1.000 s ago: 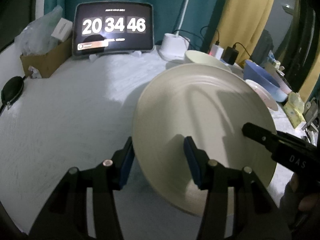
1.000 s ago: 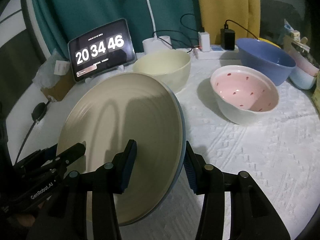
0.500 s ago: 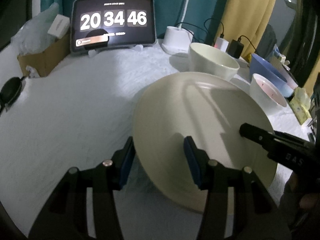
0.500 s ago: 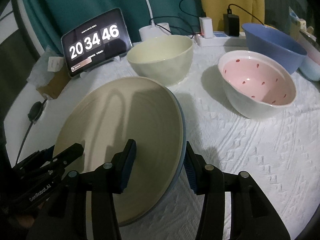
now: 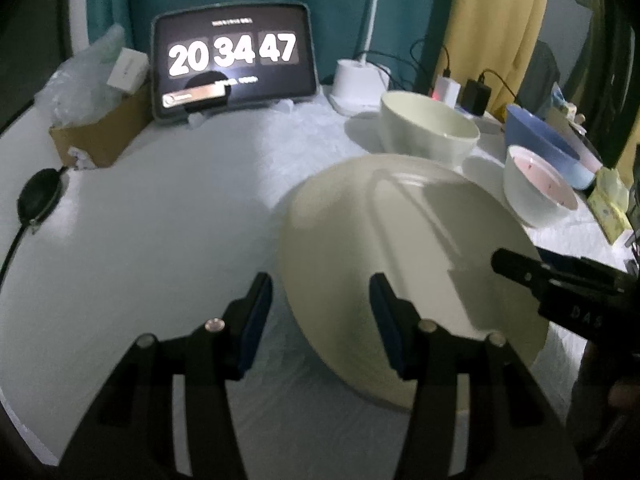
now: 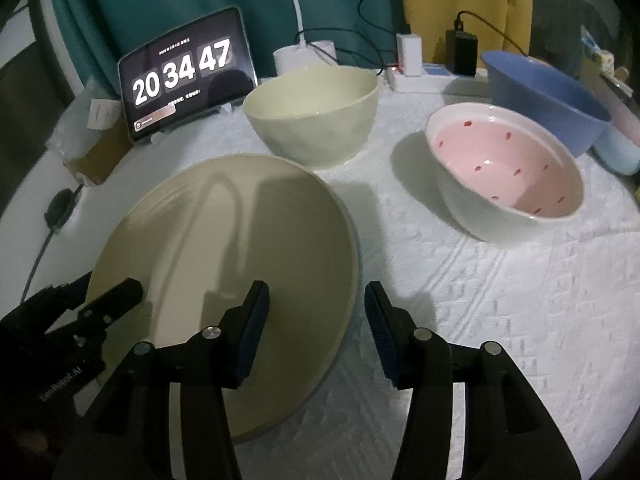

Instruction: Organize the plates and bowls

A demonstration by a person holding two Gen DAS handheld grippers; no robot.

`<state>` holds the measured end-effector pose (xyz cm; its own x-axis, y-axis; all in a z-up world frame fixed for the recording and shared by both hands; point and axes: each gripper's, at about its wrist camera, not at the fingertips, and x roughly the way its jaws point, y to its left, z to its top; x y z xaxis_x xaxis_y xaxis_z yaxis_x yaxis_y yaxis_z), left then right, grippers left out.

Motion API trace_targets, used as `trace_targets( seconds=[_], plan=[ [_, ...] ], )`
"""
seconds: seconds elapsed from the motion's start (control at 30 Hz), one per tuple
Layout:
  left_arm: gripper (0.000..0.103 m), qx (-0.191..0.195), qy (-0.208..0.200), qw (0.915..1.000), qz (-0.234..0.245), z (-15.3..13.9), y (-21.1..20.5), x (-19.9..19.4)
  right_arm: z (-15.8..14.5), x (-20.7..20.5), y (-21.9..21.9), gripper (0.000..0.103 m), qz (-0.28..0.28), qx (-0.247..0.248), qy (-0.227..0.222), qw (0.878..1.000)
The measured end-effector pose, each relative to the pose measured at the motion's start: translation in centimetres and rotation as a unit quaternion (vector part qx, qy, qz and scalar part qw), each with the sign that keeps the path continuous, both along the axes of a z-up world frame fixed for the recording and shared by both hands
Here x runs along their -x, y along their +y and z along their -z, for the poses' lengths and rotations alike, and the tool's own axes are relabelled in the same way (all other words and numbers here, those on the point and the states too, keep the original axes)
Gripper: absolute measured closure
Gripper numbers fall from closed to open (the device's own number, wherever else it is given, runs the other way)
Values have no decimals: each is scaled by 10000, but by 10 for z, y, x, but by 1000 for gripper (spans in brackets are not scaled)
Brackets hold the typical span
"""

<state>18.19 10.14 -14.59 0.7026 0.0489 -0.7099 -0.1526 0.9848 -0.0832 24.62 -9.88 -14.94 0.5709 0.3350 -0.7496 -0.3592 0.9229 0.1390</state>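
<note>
A large cream plate lies low over the white tablecloth; it also shows in the right wrist view. My left gripper is open and straddles the plate's left rim, jaws apart on either side. My right gripper is open and straddles the plate's right rim. A cream bowl, a pink-lined spotted bowl and a blue bowl stand behind the plate. I cannot tell whether the plate touches the cloth.
A tablet clock leans at the back, with a lamp base, chargers and cables beside it. A cardboard box with a plastic bag stands at the back left. A black round object lies at the left edge.
The plate has come down from a tilted, raised pose toward the table and sits flatter. Both grippers moved down with it. The bowls behind it have come into fuller view.
</note>
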Motion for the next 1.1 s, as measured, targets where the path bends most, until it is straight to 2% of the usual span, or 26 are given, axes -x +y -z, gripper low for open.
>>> trace_targets(
  seconds=[0.47, 1.1],
  plan=[
    [51, -22, -466, 9989, -76, -34, -17, 24, -24, 29, -30, 51, 63, -96, -336, 9994],
    [51, -155, -759, 9957, 517, -65, -85, 21, -48, 43, -98, 51, 490, -327, -620, 9963]
  ],
)
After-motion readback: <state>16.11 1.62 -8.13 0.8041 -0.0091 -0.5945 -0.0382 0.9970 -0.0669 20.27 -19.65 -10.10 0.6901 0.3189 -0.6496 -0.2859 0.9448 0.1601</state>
